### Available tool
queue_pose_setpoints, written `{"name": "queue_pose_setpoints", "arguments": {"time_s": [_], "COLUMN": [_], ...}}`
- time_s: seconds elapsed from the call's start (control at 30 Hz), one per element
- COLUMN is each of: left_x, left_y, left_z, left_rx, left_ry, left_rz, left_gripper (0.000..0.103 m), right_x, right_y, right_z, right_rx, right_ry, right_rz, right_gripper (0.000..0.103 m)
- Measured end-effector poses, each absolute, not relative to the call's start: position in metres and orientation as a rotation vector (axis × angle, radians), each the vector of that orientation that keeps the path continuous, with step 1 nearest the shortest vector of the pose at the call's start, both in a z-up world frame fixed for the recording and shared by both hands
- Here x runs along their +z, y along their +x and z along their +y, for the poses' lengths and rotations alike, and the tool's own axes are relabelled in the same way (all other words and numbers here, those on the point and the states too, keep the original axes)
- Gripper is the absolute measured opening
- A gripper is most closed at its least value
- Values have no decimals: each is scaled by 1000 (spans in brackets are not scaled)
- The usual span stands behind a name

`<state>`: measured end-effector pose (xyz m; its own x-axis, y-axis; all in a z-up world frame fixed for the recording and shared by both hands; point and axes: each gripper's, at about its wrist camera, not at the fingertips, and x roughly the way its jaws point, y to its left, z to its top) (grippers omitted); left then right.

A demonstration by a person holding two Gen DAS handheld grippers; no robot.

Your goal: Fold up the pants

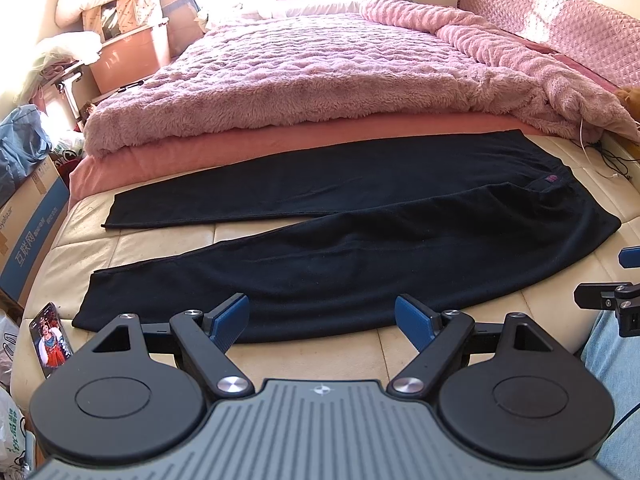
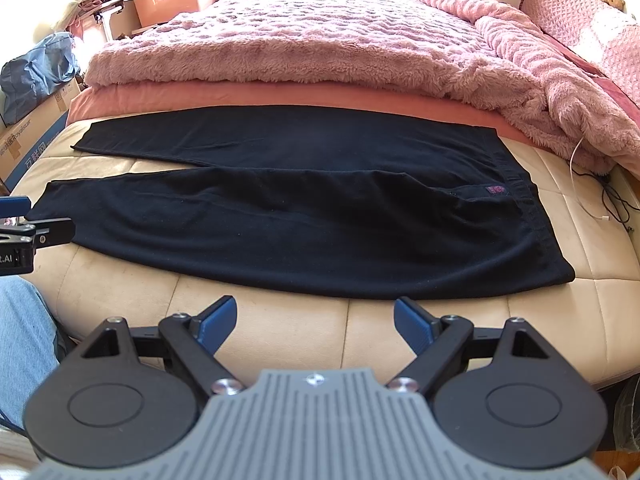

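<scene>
Pants (image 1: 340,240) lie flat, legs spread left, ready for folding; left gripper (image 1: 322,320) and right gripper (image 2: 314,320) wide, empty, near its near edge.

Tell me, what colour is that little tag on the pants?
Purplish pink tag on black pants; clearest in the right wrist view.

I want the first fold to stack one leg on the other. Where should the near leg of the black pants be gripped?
Probably along the near leg outer edge, from the near side: left gripper by the hem, right gripper by the waistband. The pants lie flat, legs spread apart, this edge nearest both open grippers.
</scene>
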<state>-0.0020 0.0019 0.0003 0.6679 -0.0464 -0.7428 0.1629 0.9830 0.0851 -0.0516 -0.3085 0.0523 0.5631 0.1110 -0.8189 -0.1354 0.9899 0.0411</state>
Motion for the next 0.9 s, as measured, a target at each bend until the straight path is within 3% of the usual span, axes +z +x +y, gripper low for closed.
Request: {"name": "queue_pose_setpoints", "arguments": {"time_s": [0.2,0.5,0.7,0.9], "left_x": [-6,-16,-40,-99], "left_y": [2,27,38,44], "left_z": [5,32,40,42], "left_rx": [-122,-255,-459,-523], "left_ry": [188,331,589,873], "left_rz": [823,772,770,865], "left_gripper": [93,71,70,69], "right_x": [48,46,40,13], "right_y": [-49,-37,-16,0], "right_z": [-315,-362,-414,-448], "right_rx": [146,108,47,58], "right_ry": [-12,-66,-126,-226], "right_rz": [953,819,802,836], "right_gripper": [82,81,55,29]}}
